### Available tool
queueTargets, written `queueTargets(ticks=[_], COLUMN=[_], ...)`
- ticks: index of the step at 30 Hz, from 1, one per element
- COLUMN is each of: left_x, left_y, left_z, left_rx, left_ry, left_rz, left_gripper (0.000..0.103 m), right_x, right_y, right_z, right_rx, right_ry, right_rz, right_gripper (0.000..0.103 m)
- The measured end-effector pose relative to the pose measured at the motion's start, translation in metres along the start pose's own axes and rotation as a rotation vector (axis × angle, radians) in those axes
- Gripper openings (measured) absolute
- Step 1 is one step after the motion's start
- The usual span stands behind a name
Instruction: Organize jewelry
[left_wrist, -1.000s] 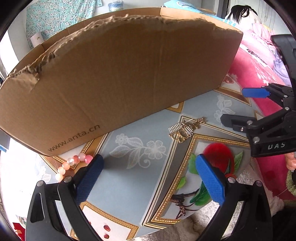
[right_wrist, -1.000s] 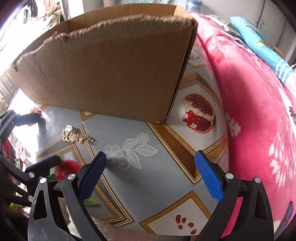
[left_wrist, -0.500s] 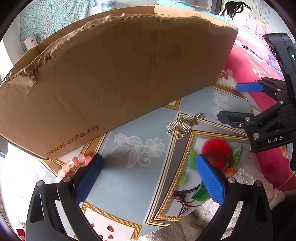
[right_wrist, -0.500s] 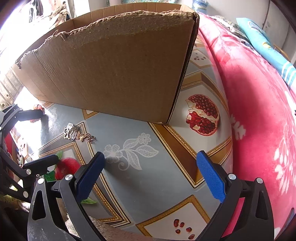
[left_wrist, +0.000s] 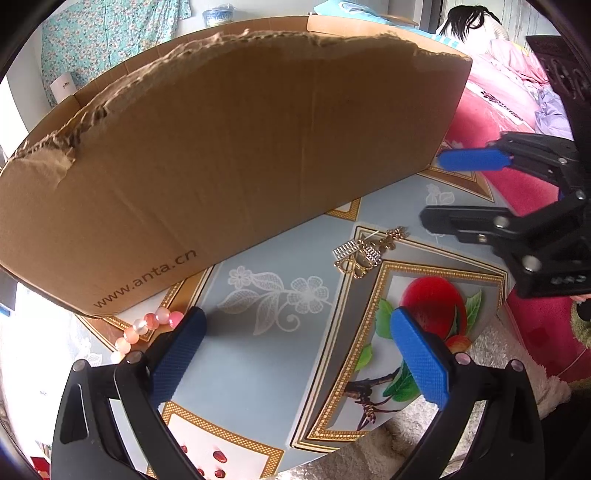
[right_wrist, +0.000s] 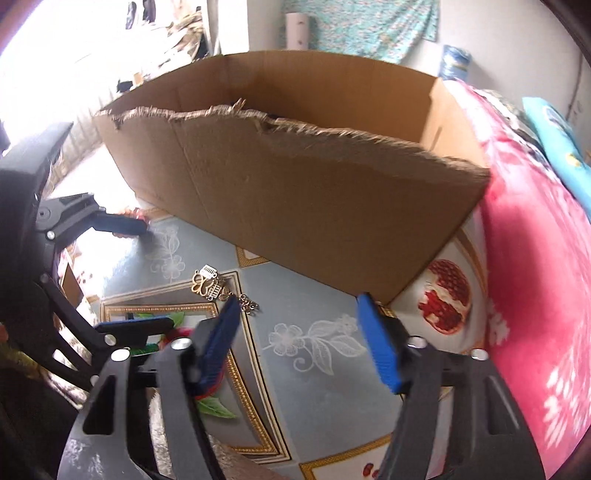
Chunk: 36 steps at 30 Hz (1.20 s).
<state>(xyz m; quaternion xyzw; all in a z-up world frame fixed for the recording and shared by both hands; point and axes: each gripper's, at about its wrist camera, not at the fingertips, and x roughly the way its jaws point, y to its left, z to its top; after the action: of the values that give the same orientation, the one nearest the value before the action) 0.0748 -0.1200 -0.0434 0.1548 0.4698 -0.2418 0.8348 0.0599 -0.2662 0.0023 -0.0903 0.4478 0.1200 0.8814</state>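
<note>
The gold jewelry (left_wrist: 364, 253) lies loose on the counter (left_wrist: 258, 354), just in front of the cardboard box (left_wrist: 229, 147). The right gripper (right_wrist: 299, 343) hangs near it, fingers closing on nothing; best reopen and straddle the whole cluster before pinching. The left gripper (left_wrist: 295, 354) waits, fingers apart and empty, beside pink beads (left_wrist: 147, 325).

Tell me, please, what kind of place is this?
Probably a room in a home, perhaps a bedroom. A pink flowered blanket lies beside a table covered with a fruit-print cloth, floral fabric hangs on the wall, and a torn cardboard box stands on the table.
</note>
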Motion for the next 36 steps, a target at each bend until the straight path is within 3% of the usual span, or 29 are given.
queueTargets(ticks=[9,17,24,32,36], left_x=[0.0,0.001,0.001,0.001,-0.001], left_y=[0.0,0.001,0.001,0.002,0.002], left_z=[0.0,0.0,0.002,0.002,0.004], left_rx=[0.008,0.009,0.011,0.017,0.016], left_ry=[0.0,0.004,0.001,-0.007,-0.022], left_rz=[-0.004,-0.004,-0.004,-0.007,0.005], left_gripper=[0.098,0.098,0.098,0.099,0.098], right_x=[0.007,0.019,0.014,-0.01,-0.017], right_y=[0.016,0.027,0.004,-0.04,-0.051], right_z=[0.008,0.01,0.007,-0.007,-0.01], right_rx=[-0.152,-0.197,-0.051,0.212,0.279], right_ry=[0.007,0.036,0.026,-0.081,-0.113], right_rz=[0.153,0.196,0.24,0.327,0.337], right_gripper=[0.019,0.006,0.0,0.0,0.0])
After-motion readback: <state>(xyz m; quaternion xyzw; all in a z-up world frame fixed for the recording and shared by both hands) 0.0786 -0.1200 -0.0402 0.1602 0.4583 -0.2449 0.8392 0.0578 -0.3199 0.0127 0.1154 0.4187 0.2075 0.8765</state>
